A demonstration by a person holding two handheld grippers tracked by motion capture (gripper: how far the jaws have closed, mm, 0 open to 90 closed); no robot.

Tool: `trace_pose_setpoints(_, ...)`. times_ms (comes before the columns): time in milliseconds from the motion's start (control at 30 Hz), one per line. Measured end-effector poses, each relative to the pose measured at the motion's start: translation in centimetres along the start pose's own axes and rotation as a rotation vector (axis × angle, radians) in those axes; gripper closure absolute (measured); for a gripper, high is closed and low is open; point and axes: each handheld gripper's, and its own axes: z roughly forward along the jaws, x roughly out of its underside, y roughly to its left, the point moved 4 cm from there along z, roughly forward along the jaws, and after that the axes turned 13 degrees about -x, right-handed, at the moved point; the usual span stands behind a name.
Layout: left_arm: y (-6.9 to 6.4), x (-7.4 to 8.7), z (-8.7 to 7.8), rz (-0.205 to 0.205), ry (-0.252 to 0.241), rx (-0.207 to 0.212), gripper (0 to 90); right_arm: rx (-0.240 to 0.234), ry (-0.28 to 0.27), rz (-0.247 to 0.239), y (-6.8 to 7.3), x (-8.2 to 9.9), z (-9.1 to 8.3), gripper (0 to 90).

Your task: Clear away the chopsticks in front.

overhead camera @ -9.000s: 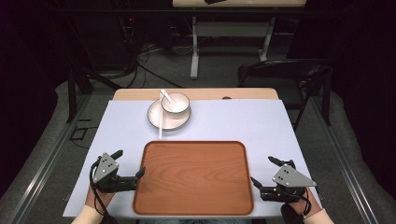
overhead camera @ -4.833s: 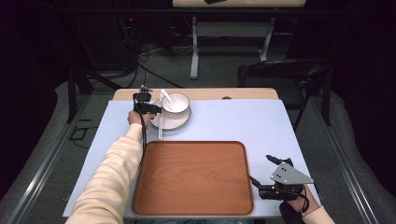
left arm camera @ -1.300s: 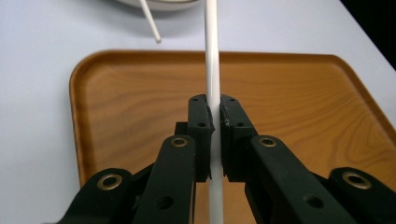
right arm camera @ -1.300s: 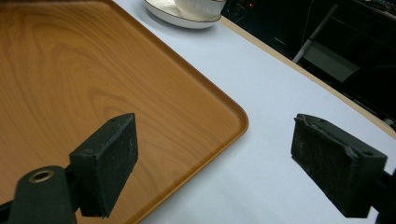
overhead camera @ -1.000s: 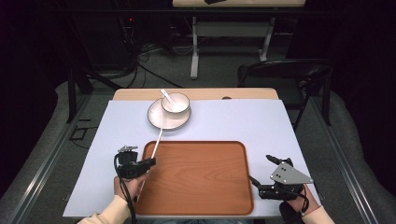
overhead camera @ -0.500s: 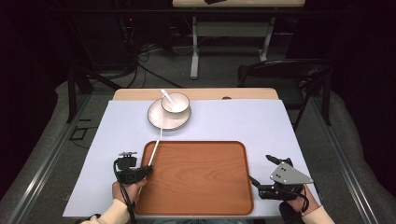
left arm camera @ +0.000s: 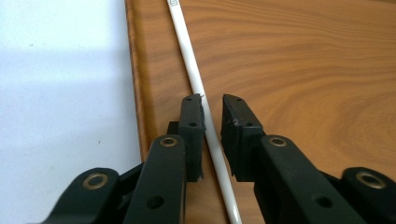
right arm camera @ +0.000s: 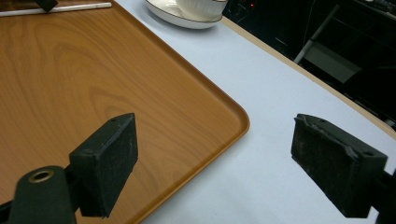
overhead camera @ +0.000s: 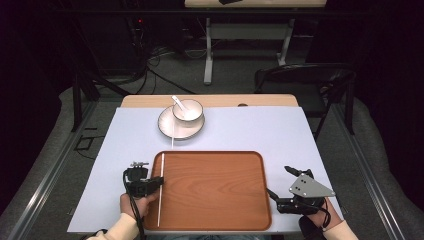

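The white chopstick (overhead camera: 161,186) lay inside the wooden tray (overhead camera: 215,220), along its left rim, long axis running from your side toward the far edge (one end pointing at the plate). Your left gripper (left arm camera: 211,105) straddled it with the jaws narrowly parted, not pinching. Beyond the tray, a plate (overhead camera: 170,129) carried a white bowl (overhead camera: 188,112), and a spoon (overhead camera: 178,102) stood in the bowl. Your right gripper (overhead camera: 280,183) rested beside the tray's right corner, jaws wide apart.
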Motion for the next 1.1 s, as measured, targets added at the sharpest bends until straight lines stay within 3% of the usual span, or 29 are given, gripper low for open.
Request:
trace_pose_setpoints(167, -0.3, -0.1, -0.1, 0.024, 0.003, 0.020, 65.1, -0.001, -0.001, 0.000, 0.0, 0.0, 0.0, 14.0)
trace_pose_setpoints(200, -0.4, -0.3, -0.3, 0.038, 0.000, 0.028, 55.1, -0.001, -0.001, 0.000, 0.0, 0.0, 0.0, 14.0)
trace_pose_setpoints(267, -0.5, -0.5, -0.7, 0.052, -0.014, 0.025, 46.7, -0.001, -0.001, 0.002, 0.0, 0.0, 0.0, 14.0)
trace_pose_setpoints(333, -0.6, -0.8, -0.9, 0.064, -0.025, 0.032, 44.3, 0.000, 0.000, 0.000, 0.0, 0.0, 0.0, 14.0)
trace_pose_setpoints(400, -0.4, -1.4, -1.3, 0.097, -0.052, 0.036, 36.3, 0.000, 0.001, 0.000, 0.0, 0.0, 0.0, 14.0)
trace_pose_setpoints(533, -0.1, -2.3, -1.5, 0.114, -0.068, 0.048, 27.5, 0.000, -0.001, 0.001, 0.0, 0.0, 0.0, 14.1)
trace_pose_setpoints(667, 0.3, -3.9, -1.9, 0.157, -0.092, 0.044, 21.8, -0.001, -0.005, 0.001, 0.0, 0.0, 0.0, 14.1)
trace_pose_setpoints(900, 0.5, -7.0, -1.9, 0.185, -0.136, 0.026, 16.1, -0.005, -0.032, 0.003, -0.1, 0.0, -0.3, 14.1)
trace_pose_setpoints(1100, 0.5, -9.9, -0.8, 0.212, -0.135, 0.004, 14.1, 0.001, -0.065, 0.005, -0.2, 0.0, -0.5, 13.3)
